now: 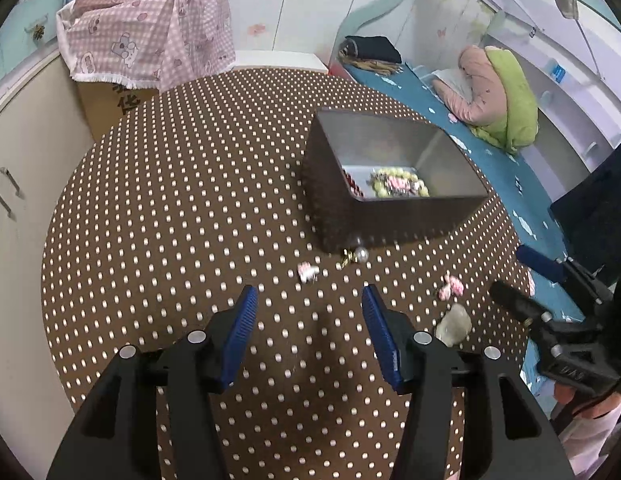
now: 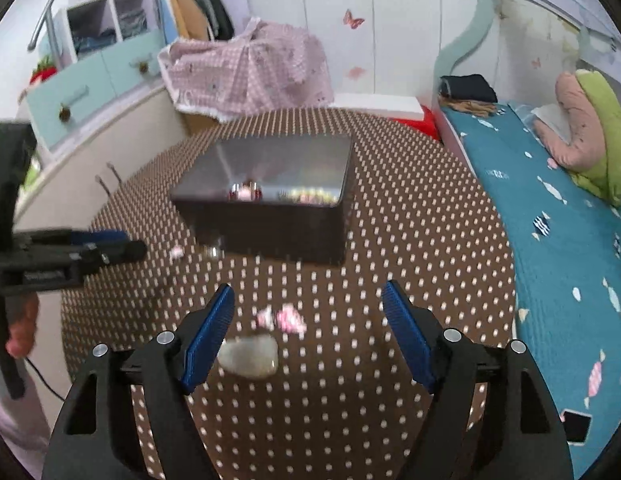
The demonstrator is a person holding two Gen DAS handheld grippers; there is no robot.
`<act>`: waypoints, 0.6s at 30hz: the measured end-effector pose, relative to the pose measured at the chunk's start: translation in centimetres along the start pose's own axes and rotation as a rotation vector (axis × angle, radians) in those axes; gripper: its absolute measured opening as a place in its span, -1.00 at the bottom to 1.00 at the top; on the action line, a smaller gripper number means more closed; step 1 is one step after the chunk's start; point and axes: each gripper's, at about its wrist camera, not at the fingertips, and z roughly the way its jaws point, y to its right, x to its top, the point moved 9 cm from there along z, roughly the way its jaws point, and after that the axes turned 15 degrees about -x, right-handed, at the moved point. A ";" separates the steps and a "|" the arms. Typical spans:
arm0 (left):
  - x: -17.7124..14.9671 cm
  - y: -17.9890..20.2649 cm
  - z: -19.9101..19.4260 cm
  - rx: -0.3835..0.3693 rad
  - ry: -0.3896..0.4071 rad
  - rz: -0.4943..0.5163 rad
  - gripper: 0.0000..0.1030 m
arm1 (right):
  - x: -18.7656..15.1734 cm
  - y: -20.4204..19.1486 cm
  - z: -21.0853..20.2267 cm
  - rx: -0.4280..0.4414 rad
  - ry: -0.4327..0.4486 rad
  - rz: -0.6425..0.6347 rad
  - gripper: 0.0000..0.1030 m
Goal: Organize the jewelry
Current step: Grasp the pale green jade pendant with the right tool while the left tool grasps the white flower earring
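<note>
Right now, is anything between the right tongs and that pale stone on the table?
No. The right tongs are open, and the pale stone lies on the dotted tablecloth just inside them, nothing covering it.

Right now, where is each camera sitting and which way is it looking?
Left wrist: sits on the left gripper, looks down its open fingers at the dotted table and metal box; the right gripper shows at the right edge.
Right wrist: sits on the right gripper, faces the pale stone and pink charms; the left gripper and a hand show at the left.
Shared: table, box, stone, charms.
</note>
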 end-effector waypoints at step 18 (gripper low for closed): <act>-2.3 -0.3 0.4 0.009 -0.031 -0.043 0.01 | -3.7 -5.0 1.6 0.036 0.008 -0.155 -0.16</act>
